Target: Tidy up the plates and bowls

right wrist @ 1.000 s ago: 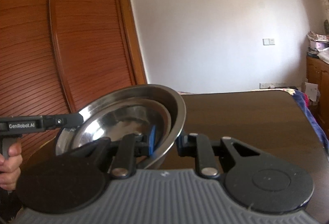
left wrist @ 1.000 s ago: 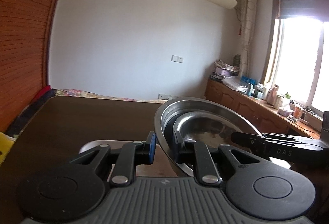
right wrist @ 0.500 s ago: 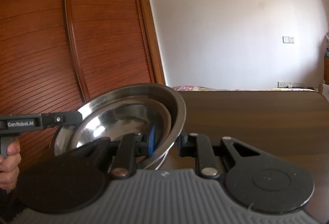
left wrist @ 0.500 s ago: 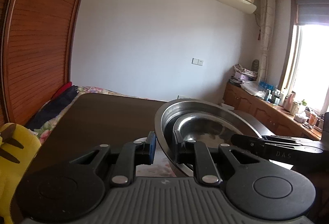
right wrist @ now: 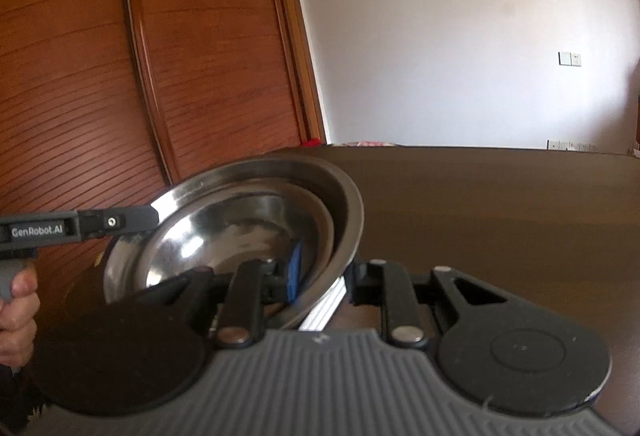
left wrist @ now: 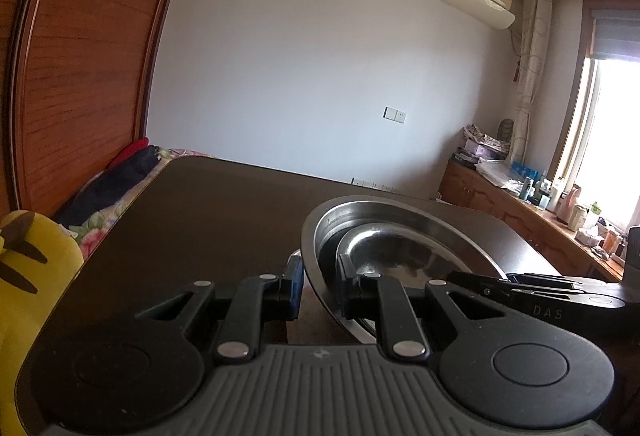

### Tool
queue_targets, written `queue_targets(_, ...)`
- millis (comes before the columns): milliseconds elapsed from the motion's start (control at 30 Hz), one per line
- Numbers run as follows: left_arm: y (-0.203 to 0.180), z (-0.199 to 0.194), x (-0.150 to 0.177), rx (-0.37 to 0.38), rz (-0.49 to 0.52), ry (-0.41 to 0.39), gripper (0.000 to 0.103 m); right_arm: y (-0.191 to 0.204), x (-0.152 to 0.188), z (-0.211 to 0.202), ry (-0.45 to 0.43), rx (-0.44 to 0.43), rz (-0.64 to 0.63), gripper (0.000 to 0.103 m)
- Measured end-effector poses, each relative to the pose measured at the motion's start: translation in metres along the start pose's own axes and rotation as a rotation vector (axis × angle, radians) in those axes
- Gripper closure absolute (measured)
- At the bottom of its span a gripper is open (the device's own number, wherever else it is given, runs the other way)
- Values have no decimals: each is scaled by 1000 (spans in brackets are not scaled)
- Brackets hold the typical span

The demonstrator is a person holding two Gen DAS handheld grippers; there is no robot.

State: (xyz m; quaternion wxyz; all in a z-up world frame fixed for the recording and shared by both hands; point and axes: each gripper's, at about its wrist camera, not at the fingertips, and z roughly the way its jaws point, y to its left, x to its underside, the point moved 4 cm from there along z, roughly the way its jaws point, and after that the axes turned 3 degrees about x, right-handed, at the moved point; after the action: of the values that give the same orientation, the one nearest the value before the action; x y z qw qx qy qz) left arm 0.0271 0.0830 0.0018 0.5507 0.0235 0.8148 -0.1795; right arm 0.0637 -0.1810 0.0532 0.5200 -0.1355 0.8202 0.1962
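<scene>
A large steel bowl [left wrist: 404, 210] with a smaller steel bowl [left wrist: 400, 254] nested inside is held between both grippers over the dark brown table [left wrist: 200, 220]. My left gripper [left wrist: 320, 290] is shut on the large bowl's near rim, blue pad outside, other finger inside. In the right wrist view the large bowl [right wrist: 352, 204] tilts with the smaller bowl [right wrist: 224, 232] in it, and my right gripper [right wrist: 328, 276] is shut on its rim, blue pad inside. The right gripper [left wrist: 540, 292] shows across the bowl in the left view. The left gripper [right wrist: 120, 222] and a hand [right wrist: 16, 304] show in the right view.
A slatted wooden wardrobe [right wrist: 100, 76] fills the left side. A yellow plush toy [left wrist: 28, 276] and floral bedding [left wrist: 100, 228] lie beside the table's left edge. A cluttered wooden counter [left wrist: 560, 204] runs under the window. A pale flat edge [right wrist: 324, 308] shows beneath the bowl.
Both grippers have swung left toward the wardrobe, carrying the nested bowls. The steel tray under the left gripper has nearly left the view; the yellow toy came into view.
</scene>
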Motion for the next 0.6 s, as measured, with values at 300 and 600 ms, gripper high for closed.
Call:
queue_targets(300,5,1,4,8,-5,-11,72,3,-1,0,2,1,-8,79)
queue_targets(600,-7,-12,3,-4,42,-71,55,8,0,-4,-32,20,-21,73)
